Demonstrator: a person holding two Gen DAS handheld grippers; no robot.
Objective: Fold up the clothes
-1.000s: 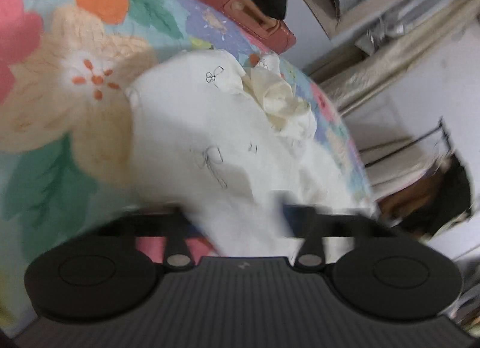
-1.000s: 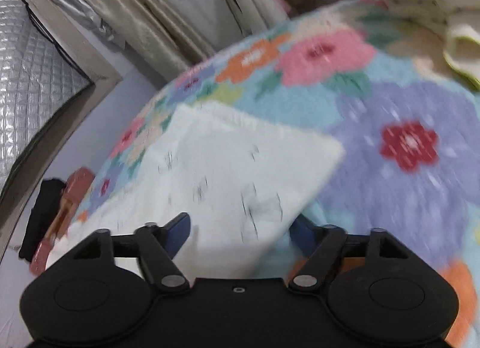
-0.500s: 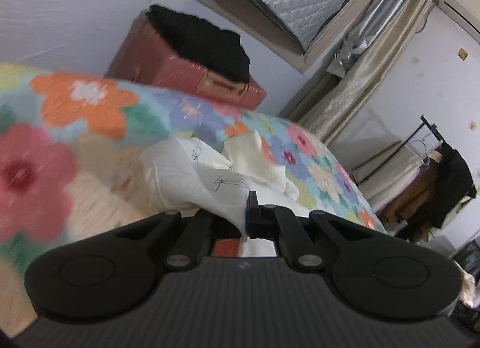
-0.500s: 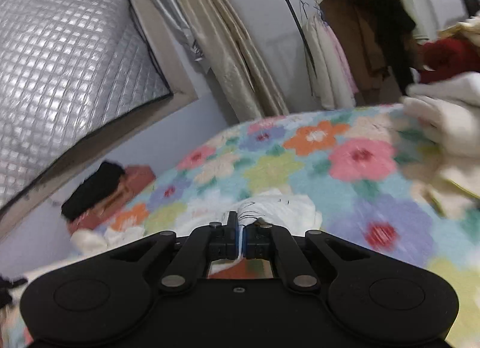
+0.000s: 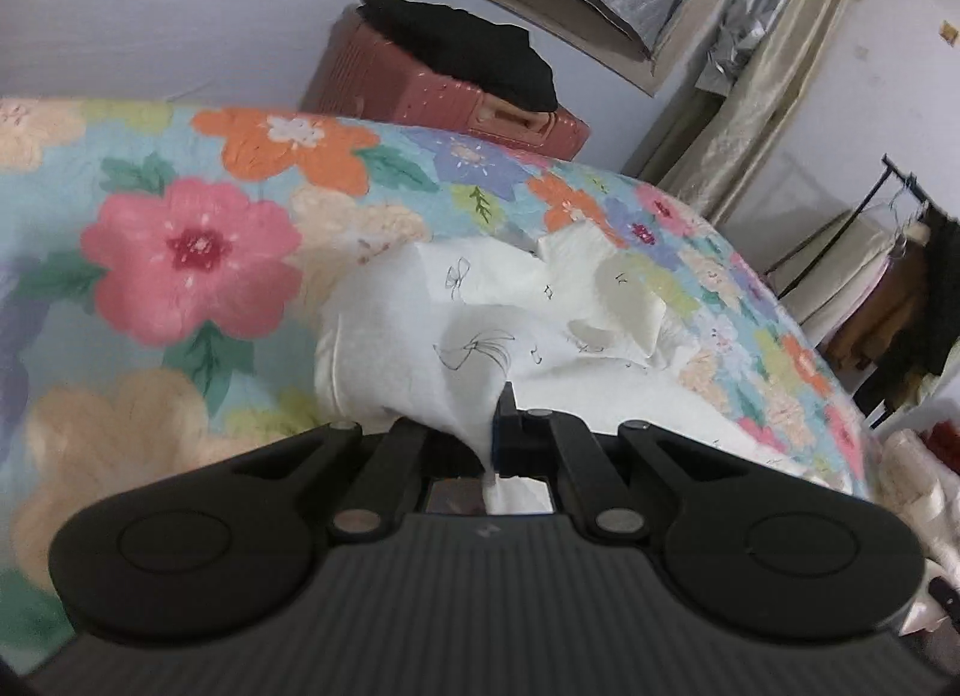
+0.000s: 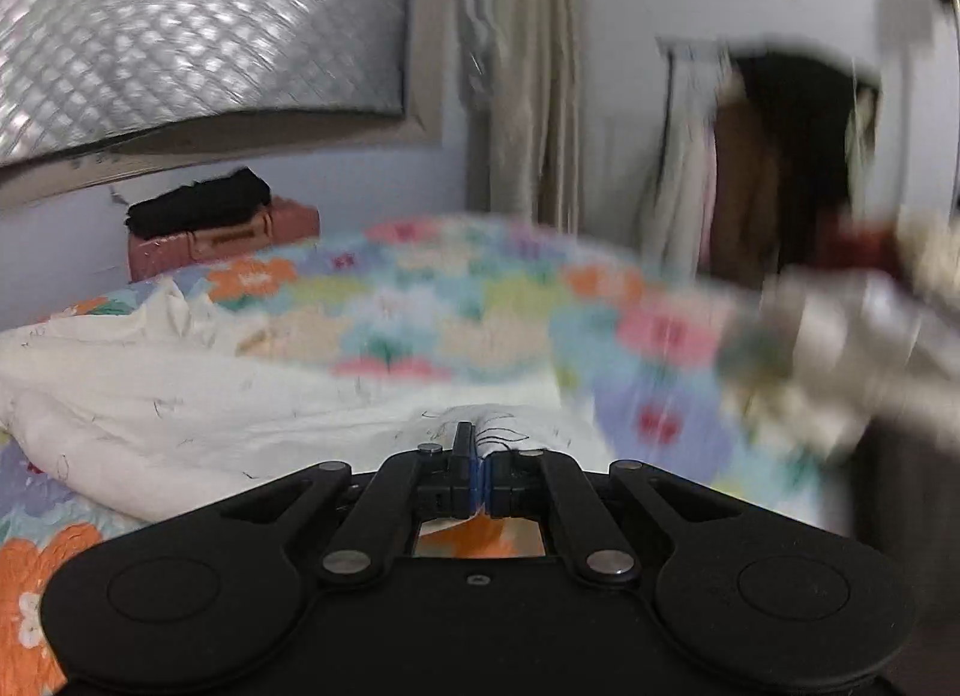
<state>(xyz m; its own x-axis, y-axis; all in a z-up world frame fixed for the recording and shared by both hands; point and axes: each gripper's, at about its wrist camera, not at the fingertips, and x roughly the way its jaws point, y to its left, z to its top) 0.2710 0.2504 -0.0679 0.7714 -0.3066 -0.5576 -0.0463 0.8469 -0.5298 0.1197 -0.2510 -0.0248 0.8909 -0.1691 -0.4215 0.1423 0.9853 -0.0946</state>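
Observation:
A white garment point(image 5: 420, 330) printed with small black bows lies crumpled on the floral bedspread point(image 5: 192, 252). My left gripper point(image 5: 495, 426) is shut on an edge of it and holds that edge lifted. In the right wrist view the same white garment point(image 6: 180, 396) stretches away to the left, and my right gripper point(image 6: 480, 468) is shut on another edge of it. A cream collar or cuff point(image 5: 630, 300) bunches at the far end of the garment.
A red suitcase point(image 5: 456, 102) with black clothing point(image 5: 468, 54) on top stands beyond the bed against the wall. A clothes rack point(image 5: 900, 288) with hanging garments stands at the right. A blurred pile of other clothes point(image 6: 840, 324) lies on the bed's right side.
Both grippers were open over the flat garment, then shut on its edges and lifted them. Both views have tilted up from the bed toward the room.

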